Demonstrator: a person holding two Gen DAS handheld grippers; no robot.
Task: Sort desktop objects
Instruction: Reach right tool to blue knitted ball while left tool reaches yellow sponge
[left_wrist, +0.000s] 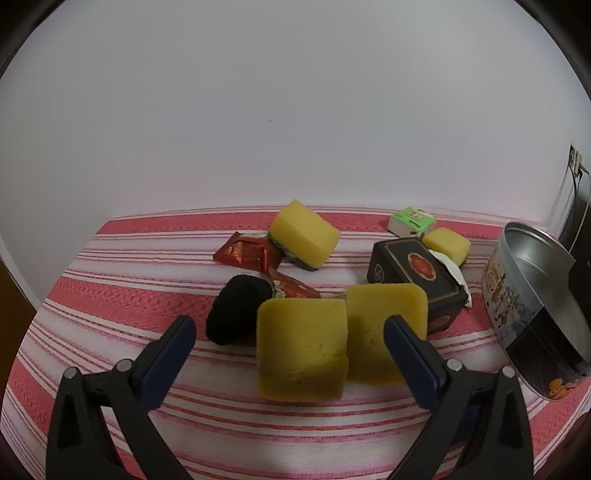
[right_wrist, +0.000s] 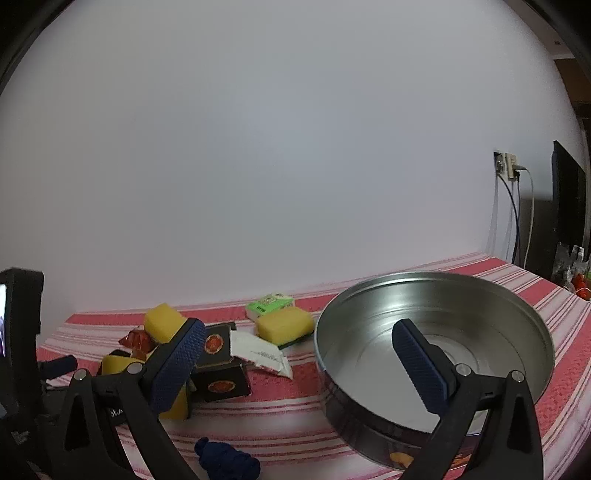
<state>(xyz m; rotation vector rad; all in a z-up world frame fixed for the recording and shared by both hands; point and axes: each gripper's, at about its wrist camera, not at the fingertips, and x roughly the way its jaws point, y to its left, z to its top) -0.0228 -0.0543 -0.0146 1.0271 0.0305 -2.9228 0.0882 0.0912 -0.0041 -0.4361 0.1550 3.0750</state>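
Two yellow sponges (left_wrist: 303, 349) (left_wrist: 384, 332) lie side by side on the red-and-white striped cloth (left_wrist: 110, 288), just ahead of my left gripper (left_wrist: 291, 332), which stands open with nothing held. Behind them sit a black pouf (left_wrist: 236, 310), red foil wrappers (left_wrist: 245, 253), another sponge (left_wrist: 304, 236) and a dark box (left_wrist: 417, 280). My right gripper (right_wrist: 299, 350) is open over the near rim of a round metal tin (right_wrist: 436, 343), whose inside holds nothing. The dark box (right_wrist: 219, 365), a white packet (right_wrist: 260, 352) and a sponge (right_wrist: 284, 325) lie left of the tin.
A green-and-white packet (left_wrist: 412, 220) and a small sponge (left_wrist: 447, 243) sit near the wall. A dark blue knotted object (right_wrist: 225, 458) lies at the cloth's near edge. A wall socket with cables (right_wrist: 508, 168) and a dark screen (right_wrist: 569, 206) stand at the right. The other gripper's body (right_wrist: 20, 332) is at the left.
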